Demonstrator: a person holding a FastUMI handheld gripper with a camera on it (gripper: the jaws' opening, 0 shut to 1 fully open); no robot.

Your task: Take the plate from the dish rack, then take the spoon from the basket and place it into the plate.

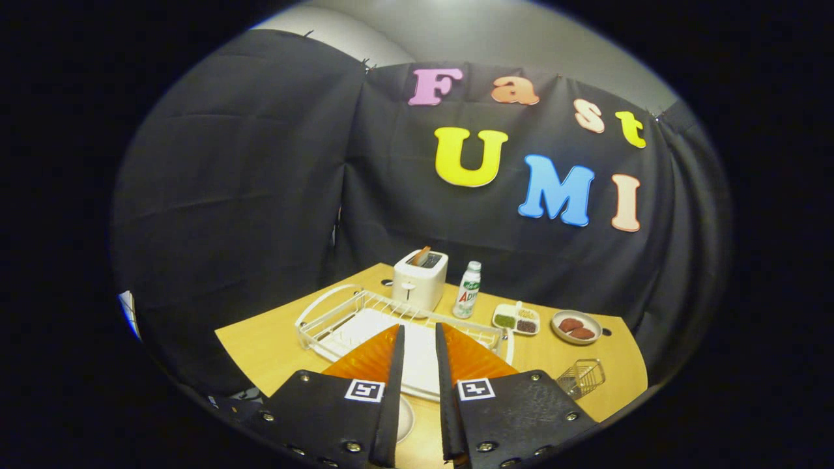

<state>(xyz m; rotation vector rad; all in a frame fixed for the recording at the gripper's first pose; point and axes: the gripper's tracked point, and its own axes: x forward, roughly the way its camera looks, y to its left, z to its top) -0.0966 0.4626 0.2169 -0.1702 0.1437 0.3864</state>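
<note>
tongs slightly apart, empty, above the dish rack | plate on the counter under them; spoon unseen; basket to their right | risk: reaching across, tongs could catch the rack's rim

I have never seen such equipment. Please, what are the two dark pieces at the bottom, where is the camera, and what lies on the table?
The two pieces are the fingers of a hand-held gripper that a person carries; the camera rides on it and looks forward along them. They stand slightly apart and hold nothing. Just beyond them on the wooden table lies a white wire dish rack. Behind it stand a white toaster and a small white bottle. Further right are a divided dish of seeds, a bowl of brown pieces and a small wire basket.
</note>
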